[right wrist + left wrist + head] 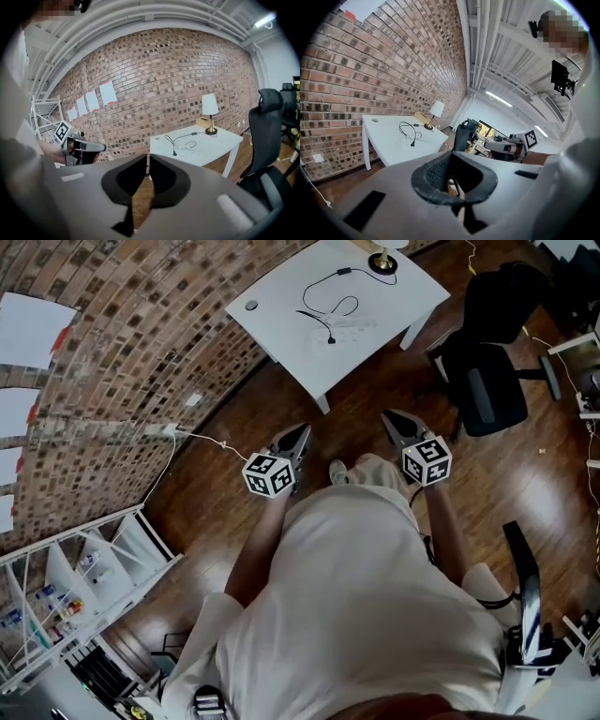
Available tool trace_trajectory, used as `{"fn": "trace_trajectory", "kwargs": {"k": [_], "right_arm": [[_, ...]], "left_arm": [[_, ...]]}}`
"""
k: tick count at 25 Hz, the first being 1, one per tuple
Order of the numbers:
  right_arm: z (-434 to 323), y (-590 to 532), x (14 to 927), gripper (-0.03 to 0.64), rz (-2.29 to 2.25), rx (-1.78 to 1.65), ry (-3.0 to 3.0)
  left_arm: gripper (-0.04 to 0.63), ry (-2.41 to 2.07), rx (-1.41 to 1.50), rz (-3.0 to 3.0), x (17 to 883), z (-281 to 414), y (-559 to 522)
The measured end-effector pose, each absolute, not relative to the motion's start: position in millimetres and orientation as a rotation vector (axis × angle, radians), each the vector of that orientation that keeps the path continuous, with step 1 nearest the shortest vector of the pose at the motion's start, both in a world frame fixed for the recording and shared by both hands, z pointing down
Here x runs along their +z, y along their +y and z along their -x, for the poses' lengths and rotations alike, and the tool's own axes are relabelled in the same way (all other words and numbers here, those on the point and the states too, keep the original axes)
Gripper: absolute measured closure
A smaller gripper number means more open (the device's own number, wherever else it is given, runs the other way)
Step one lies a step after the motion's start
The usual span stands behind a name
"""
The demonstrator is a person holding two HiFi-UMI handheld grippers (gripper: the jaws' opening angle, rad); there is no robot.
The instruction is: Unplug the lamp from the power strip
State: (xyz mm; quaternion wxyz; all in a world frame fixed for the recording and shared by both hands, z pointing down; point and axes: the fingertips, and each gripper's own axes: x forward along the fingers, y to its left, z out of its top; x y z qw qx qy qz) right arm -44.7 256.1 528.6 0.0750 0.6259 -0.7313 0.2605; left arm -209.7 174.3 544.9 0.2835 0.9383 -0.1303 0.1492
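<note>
Standing at twelve o'clock on a white table [281,310], the lamp [382,262] has a brass base, and its black cord [330,307] loops toward six. The gripper views show its white shade [209,104], cropped overhead. The left gripper [300,430] and right gripper [391,416] are pressed together, empty. A brick wall [122,352] curves at ten above a wood floor [375,390].

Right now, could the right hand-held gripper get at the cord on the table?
Probably not yet. The right hand-held gripper hangs well short of the table, with bare floor between; the cord lies mid-table. Nothing blocks the way, so stepping closer should do.
</note>
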Motion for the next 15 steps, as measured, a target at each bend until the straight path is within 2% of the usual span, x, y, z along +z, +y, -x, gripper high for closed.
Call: {"fn": "trace_trajectory", "kwargs": {"k": [15], "right_arm": [[-9,184,558,0.598,-1.691,0.829,-2.239]], "left_arm": [[0.592,-0.515,0.451,-2.410,570,171,126]]}}
